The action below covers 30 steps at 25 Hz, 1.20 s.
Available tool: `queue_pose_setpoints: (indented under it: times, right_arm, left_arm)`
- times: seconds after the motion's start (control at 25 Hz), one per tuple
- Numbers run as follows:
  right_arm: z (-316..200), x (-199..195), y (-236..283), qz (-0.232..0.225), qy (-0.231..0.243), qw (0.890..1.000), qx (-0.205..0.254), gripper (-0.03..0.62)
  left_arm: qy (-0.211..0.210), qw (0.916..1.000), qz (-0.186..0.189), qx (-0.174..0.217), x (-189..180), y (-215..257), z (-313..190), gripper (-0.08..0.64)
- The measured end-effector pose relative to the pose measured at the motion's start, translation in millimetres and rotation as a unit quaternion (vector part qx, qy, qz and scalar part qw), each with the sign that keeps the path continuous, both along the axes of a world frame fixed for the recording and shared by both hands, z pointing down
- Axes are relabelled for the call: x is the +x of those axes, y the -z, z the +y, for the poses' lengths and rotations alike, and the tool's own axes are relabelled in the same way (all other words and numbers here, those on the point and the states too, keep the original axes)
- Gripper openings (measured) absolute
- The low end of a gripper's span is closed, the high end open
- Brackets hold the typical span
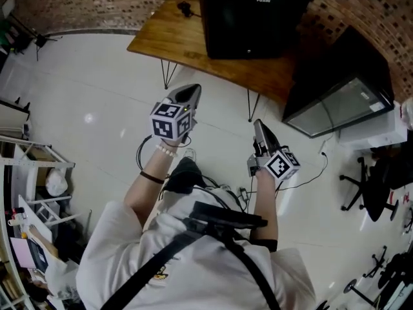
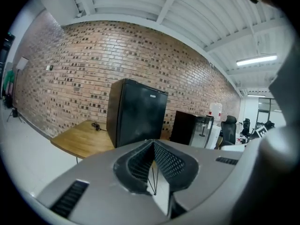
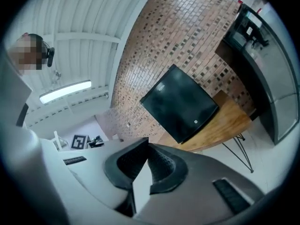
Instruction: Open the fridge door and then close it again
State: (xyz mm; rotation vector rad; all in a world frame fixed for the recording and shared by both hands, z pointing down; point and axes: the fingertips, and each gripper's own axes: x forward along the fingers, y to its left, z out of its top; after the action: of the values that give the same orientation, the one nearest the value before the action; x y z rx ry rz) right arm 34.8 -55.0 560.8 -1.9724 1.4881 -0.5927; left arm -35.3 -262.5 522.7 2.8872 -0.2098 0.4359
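Nearest, a white-shirted person (image 1: 193,263) with dark straps; beyond, the boxy matte-black fridge (image 1: 248,18), top cut off, door apparently shut, stands on a wooden table (image 1: 161,41). On left gripper (image 1: 191,93) and right gripper (image 1: 259,129), ribbed jaws press together, empty.

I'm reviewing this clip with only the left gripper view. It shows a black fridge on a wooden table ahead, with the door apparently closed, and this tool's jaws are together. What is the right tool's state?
Observer: The right tool is shut too, with nothing between its jaws.
Operator: Is either tool at the fridge?
Observer: No. In the head view the left tool and the right tool both hang over the white floor, short of the table that bears the fridge.
Operator: Which one is closer to the table?
Observer: The left tool looks closer. The right one sits further back, nearer the person.
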Motion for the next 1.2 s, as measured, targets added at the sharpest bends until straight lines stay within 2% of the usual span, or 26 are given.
queue_pose_setpoints:
  times: [0.24, 0.36, 0.6, 0.72, 0.84, 0.92, 1.04, 1.2]
  right_arm:
    - [-45.4, -9.5, 3.9, 0.026, 0.021, 0.999, 0.000, 0.002]
    - [-81.4, -12.3, 3.1, 0.030, 0.028, 0.999, -0.020, 0.002]
    - [-115.9, -8.4, -13.5, 0.007, -0.013, 0.998, -0.058, 0.006]
    - [-110.4, -4.2, -18.7, -0.013, -0.039, 0.998, -0.044, 0.006]
    - [-103.8, -3.3, -10.6, -0.008, -0.056, 0.998, -0.009, 0.009]
    - [-99.4, -1.7, -9.6, -0.012, -0.060, 0.998, -0.003, 0.009]
    - [-95.0, -0.3, -12.3, 0.004, -0.058, 0.997, -0.049, 0.009]
    - [-88.4, 9.3, -12.3, 0.048, -0.067, 0.987, -0.138, 0.008]
  left_arm:
    - [-0.015, 0.9995, 0.027, 0.003, 18.5, 23.3, -54.2, 0.000]
    - [-0.019, 0.9992, 0.035, -0.004, 21.5, 28.7, -86.7, 0.000]
    - [-0.034, 0.9984, 0.043, -0.012, 31.4, 25.7, -127.3, 0.000]
    - [-0.039, 0.9984, 0.034, -0.023, 35.8, 10.0, -130.0, 0.000]
    - [-0.042, 0.9981, 0.036, -0.027, 34.2, 6.0, -127.3, 0.000]
    - [-0.043, 0.9979, 0.040, -0.027, 32.1, 8.0, -125.0, 0.000]
    - [-0.041, 0.9976, 0.049, -0.025, 26.3, 11.4, -119.8, 0.000]
    - [-0.031, 0.9978, 0.053, -0.027, 22.2, 11.6, -113.6, 0.000]
